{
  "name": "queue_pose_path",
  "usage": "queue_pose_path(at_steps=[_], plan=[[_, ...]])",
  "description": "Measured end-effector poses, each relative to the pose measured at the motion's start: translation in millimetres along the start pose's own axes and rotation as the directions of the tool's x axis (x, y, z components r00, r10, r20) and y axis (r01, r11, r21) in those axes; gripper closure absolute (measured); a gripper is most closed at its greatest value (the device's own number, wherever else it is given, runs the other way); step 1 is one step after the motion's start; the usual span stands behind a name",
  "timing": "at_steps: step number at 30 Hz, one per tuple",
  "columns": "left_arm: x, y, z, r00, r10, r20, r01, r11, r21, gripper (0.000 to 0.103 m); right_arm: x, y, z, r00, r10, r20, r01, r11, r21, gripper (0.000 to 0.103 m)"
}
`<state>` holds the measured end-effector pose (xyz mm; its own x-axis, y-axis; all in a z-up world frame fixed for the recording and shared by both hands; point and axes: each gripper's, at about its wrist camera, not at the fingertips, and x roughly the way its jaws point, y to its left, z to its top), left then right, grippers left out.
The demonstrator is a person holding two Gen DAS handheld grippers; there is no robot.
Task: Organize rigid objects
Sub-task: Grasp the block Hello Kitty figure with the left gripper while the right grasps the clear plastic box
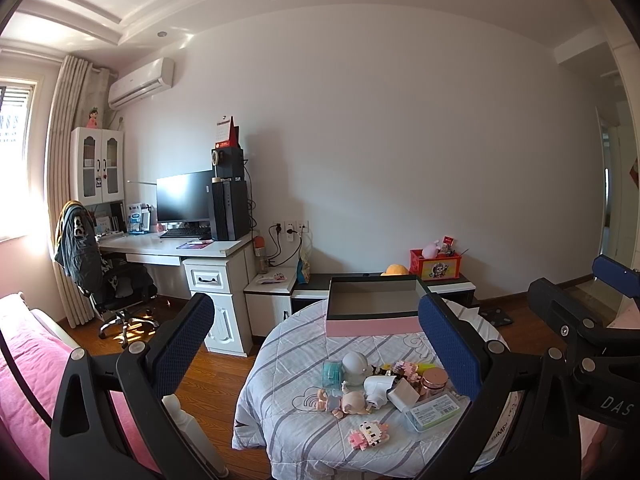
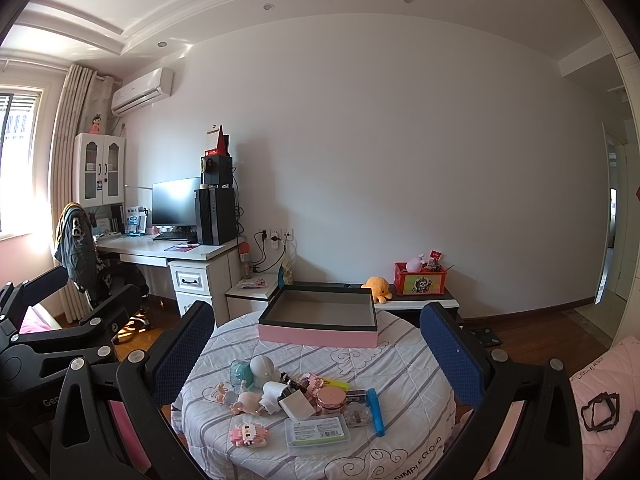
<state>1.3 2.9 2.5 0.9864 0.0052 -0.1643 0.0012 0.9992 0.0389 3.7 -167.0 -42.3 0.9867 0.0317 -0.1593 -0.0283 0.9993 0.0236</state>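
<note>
A heap of small rigid items lies on a round table under a striped quilt [image 1: 296, 436] [image 2: 404, 432]: a clear lidded case [image 2: 317, 430] [image 1: 434, 411], a rose-gold jar [image 2: 331, 399] [image 1: 434, 378], a white adapter [image 2: 296, 404], a pink block figure [image 2: 249, 435] [image 1: 369, 433], a doll [image 1: 350, 400], a grey round figure [image 2: 262, 369] [image 1: 356, 366] and a blue pen-like tool [image 2: 376, 411]. Behind them stands an open pink box [image 2: 318, 337] [image 1: 372, 326], empty inside. My left gripper [image 1: 316, 344] and my right gripper [image 2: 316, 350] both hover open above the table, holding nothing.
A white desk [image 2: 168, 250] with a monitor, computer tower and office chair [image 1: 116, 280] stands at the left wall. A low cabinet [image 2: 420, 300] behind the table carries a red crate and an orange plush. Pink bedding [image 1: 28, 368] lies at the left, wooden floor around.
</note>
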Motion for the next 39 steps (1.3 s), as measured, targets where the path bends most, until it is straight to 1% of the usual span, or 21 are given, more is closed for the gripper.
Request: queue_pose_path(at_steps=[10, 14, 20, 23, 26, 29, 31, 34, 37, 39], plan=[[0, 1, -1, 1.000, -0.003, 0.001, 0.003, 1.000, -0.002, 0.000, 1, 0, 0, 1.000, 0.001, -0.002, -0.001, 1.000, 0.000, 0.000], [7, 1, -6, 1.000, -0.016, -0.013, 0.016, 1.000, 0.000, 0.000, 3, 2, -4, 1.000, 0.007, -0.012, -0.007, 1.000, 0.003, 0.000], [28, -4, -22, 0.998, -0.034, -0.058, 0.034, 0.999, 0.010, 0.000, 22, -4, -19, 0.998, 0.015, -0.061, -0.014, 1.000, 0.017, 0.000], [47, -8, -44, 0.994, -0.059, -0.091, 0.062, 0.998, 0.027, 0.000, 41, -10, -37, 0.994, 0.021, -0.108, -0.019, 1.000, 0.017, 0.000], [73, -11, -77, 0.982, -0.082, -0.167, 0.088, 0.996, 0.029, 0.000, 65, -21, -61, 0.984, 0.027, -0.174, -0.023, 0.999, 0.028, 0.000], [98, -16, -115, 0.963, -0.096, -0.251, 0.111, 0.993, 0.047, 0.000, 88, -30, -89, 0.968, 0.028, -0.250, -0.020, 0.999, 0.035, 0.000], [111, -18, -138, 0.946, -0.097, -0.308, 0.117, 0.992, 0.046, 0.000, 100, -37, -109, 0.956, 0.020, -0.292, -0.009, 0.999, 0.037, 0.000], [124, -25, -166, 0.922, -0.149, -0.357, 0.175, 0.984, 0.040, 0.000, 117, -46, -137, 0.934, 0.029, -0.357, -0.011, 0.999, 0.052, 0.000], [135, -33, -187, 0.911, -0.156, -0.383, 0.198, 0.977, 0.074, 0.000, 127, -50, -157, 0.921, 0.038, -0.388, -0.016, 0.998, 0.058, 0.000], [143, -36, -195, 0.900, -0.165, -0.403, 0.211, 0.975, 0.072, 0.000, 134, -52, -166, 0.912, 0.055, -0.406, -0.030, 0.997, 0.068, 0.000]])
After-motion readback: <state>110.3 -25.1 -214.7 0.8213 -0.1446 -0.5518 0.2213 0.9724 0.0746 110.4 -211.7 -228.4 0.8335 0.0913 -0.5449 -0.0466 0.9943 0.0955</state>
